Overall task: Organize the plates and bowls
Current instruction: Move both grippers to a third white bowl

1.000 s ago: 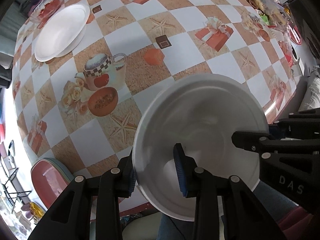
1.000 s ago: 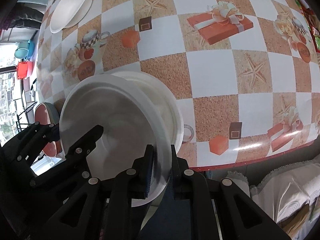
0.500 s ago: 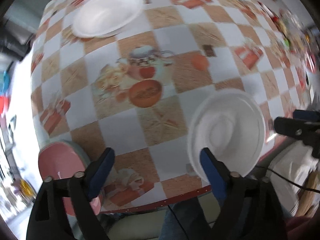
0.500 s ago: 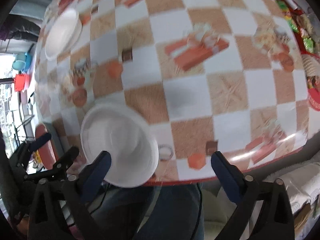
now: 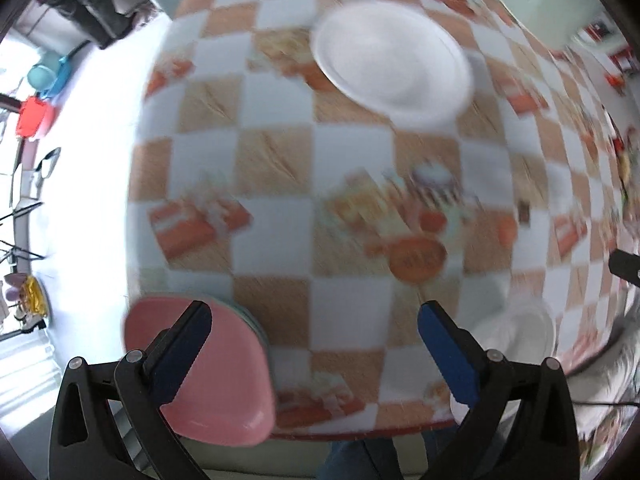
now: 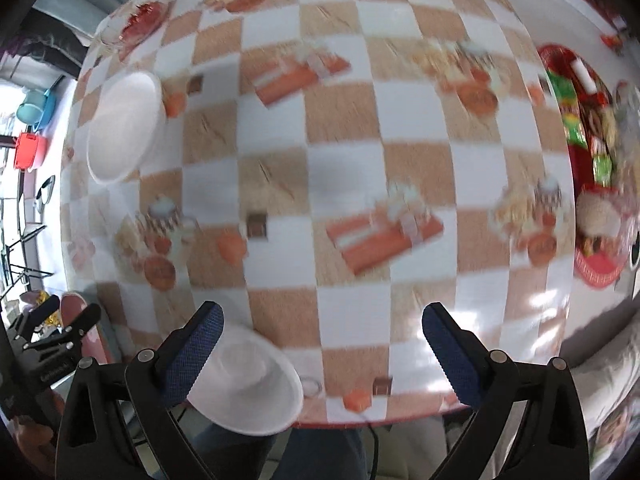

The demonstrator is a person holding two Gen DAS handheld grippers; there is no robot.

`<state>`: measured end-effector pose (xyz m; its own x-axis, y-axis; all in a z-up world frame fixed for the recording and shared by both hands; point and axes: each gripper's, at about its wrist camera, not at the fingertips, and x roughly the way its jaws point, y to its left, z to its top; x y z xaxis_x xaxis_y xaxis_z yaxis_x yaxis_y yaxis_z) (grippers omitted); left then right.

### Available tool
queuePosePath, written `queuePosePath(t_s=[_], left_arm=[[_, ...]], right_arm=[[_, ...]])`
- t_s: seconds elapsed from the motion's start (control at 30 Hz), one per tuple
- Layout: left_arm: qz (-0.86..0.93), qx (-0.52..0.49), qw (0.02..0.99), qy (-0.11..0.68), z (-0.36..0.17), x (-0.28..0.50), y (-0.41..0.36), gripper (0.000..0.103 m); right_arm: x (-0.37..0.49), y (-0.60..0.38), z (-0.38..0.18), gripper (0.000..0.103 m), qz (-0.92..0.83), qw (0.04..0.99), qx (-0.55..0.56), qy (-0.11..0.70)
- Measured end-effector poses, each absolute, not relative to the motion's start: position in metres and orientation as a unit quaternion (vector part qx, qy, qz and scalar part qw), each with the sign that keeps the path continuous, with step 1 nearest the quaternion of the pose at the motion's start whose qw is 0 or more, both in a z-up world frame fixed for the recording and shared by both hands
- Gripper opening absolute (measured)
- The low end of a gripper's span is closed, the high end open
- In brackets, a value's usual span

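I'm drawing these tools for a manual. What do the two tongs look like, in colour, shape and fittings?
Both look alike. The left tongs and right tongs have black plastic frames with triangular cut-outs and silver screw heads at the joints. Each finger ends in a dark blue textured pad. No cable on them can be made out.

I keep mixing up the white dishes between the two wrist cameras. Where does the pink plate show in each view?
Left wrist: pink plate at lower left, on the table edge, behind the left finger.
Right wrist: a sliver at far lower left, beside the left gripper.
Shared landmark: white plate.
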<state>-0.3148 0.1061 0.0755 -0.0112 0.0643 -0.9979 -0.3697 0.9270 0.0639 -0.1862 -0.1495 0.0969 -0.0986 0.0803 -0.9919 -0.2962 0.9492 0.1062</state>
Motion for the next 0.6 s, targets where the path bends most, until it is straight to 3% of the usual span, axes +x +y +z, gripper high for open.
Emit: queuePosePath(t_s=[0.6], left_arm=[[0.213, -0.121, 0.709, 0.661, 0.08, -0.215, 0.144, 0.103]], right_arm=[[-0.128, -0.06, 0.081, 0.1, 0.176, 0.667, -0.093, 0.718]])
